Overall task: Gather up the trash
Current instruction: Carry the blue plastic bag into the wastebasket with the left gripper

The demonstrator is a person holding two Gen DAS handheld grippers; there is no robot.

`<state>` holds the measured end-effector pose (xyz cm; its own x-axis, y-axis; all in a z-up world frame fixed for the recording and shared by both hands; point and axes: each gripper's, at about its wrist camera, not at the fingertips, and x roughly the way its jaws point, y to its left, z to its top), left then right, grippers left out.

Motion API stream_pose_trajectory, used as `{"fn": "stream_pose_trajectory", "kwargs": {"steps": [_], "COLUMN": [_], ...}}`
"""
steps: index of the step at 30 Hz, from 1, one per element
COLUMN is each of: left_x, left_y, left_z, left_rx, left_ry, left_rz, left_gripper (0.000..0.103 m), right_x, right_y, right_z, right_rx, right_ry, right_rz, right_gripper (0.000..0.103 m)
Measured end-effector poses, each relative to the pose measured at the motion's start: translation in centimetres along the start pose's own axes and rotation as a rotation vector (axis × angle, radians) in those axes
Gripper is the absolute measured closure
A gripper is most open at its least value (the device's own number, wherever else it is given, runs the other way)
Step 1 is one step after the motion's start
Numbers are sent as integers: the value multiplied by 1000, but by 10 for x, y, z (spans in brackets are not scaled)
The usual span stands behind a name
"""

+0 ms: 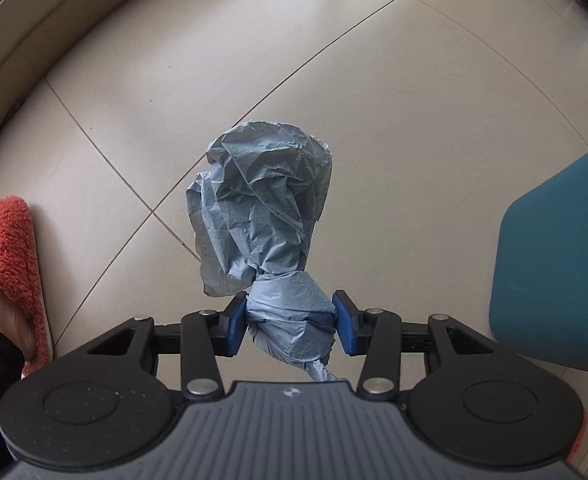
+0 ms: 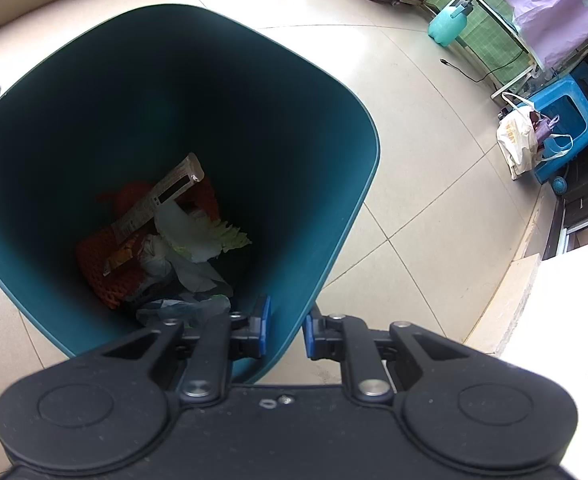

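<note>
paper wad: blue, crumpled, centre of the left wrist view, held off the floor. left gripper has its jaws pinching the wad's twisted lower neck; the bulk of the paper stands beyond the pads.

handling, judged: very light, soft, compressible, not fragile. loose folds could tear or slip if gripped at an edge. the twisted neck is the densest part and looks like the right place to hold.

bin: teal, open top, fills the left and centre of the right wrist view. right gripper sits at the near rim with one pad inside the wall and one outside; jaws are narrowly apart astride the wall, and i cannot tell whether they press it.

view differences: only the right wrist view shows the bin's contents: orange netting, a wrapper, leaf scraps, plastic. only the left wrist view shows the wad, with the bin's outer wall at the right edge and a red slipper at lower left.
</note>
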<state>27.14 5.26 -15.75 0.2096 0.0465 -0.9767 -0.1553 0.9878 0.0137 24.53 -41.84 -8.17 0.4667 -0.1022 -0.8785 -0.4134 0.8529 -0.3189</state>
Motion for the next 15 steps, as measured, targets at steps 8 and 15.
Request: {"fn": "stream_pose_trajectory", "kwargs": {"steps": [8,15], "left_x": [-85,-158], "left_y": [-66,-123], "left_z": [7,2], "left_rx": [144,271], "left_ry": [-128,-235], "left_rz": [-69,-118], "left_gripper": [59,59], "right_x": [0,-1], "right_y": [-3,-8], "right_z": [-1,-2], "right_rx": [20,51], "right_ry": [-18,-38], "right_rz": [6,21], "right_gripper": [89,90]}}
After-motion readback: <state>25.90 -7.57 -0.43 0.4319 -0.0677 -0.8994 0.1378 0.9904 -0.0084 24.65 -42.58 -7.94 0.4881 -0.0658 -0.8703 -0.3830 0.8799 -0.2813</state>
